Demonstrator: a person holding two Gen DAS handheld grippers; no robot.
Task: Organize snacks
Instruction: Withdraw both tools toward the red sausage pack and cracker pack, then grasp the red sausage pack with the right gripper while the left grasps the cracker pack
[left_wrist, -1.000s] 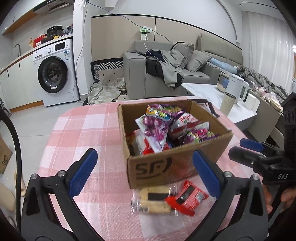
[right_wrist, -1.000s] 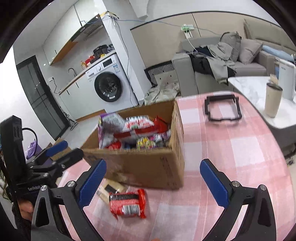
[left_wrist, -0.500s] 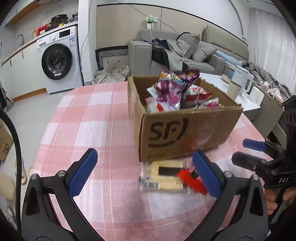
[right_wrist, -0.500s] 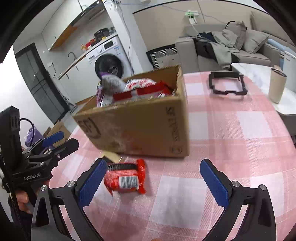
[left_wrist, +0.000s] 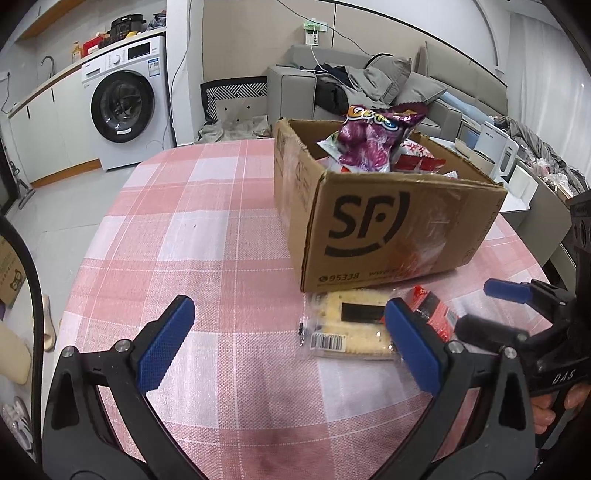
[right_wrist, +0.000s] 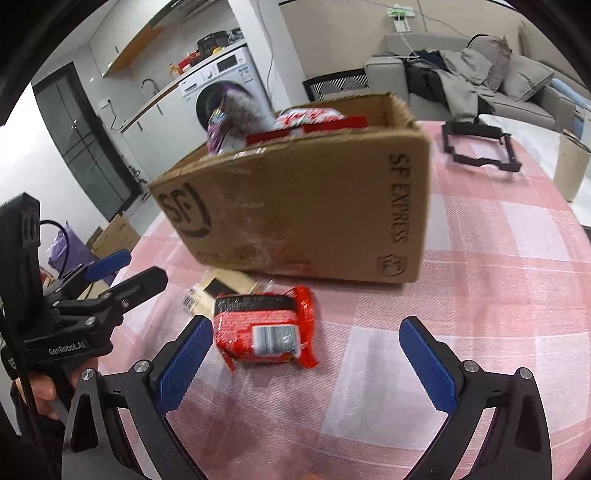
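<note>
One round table (left_wrist: 207, 236) under a pink and white checked cloth takes up most of what I see, and on it stands an open cardboard box (left_wrist: 388, 229) printed with a black SF logo, its long side facing my right gripper. The box is filled with snack bags: a purple bag (left_wrist: 373, 142) sticks up above the rim, with red and white packets (right_wrist: 314, 120) behind it. Two snacks lie on the cloth just in front of the box. The pale cracker packet (left_wrist: 347, 328), in clear wrap with a barcode label, has its far edge touching or tucked under the box's bottom edge. The red packet (right_wrist: 269, 325) lies right beside it, and partly over it in my right camera. A black rectangular frame (right_wrist: 480, 147) lies flat on the far side of the table. My left gripper (left_wrist: 288, 343) hangs low over the cloth with its blue pads wide apart, holding nothing, its right pad (left_wrist: 413, 350) over the cracker packet's end. My right gripper (right_wrist: 306, 362) is spread wide too, empty, with the red packet just beyond its left pad (right_wrist: 184, 365).
</note>
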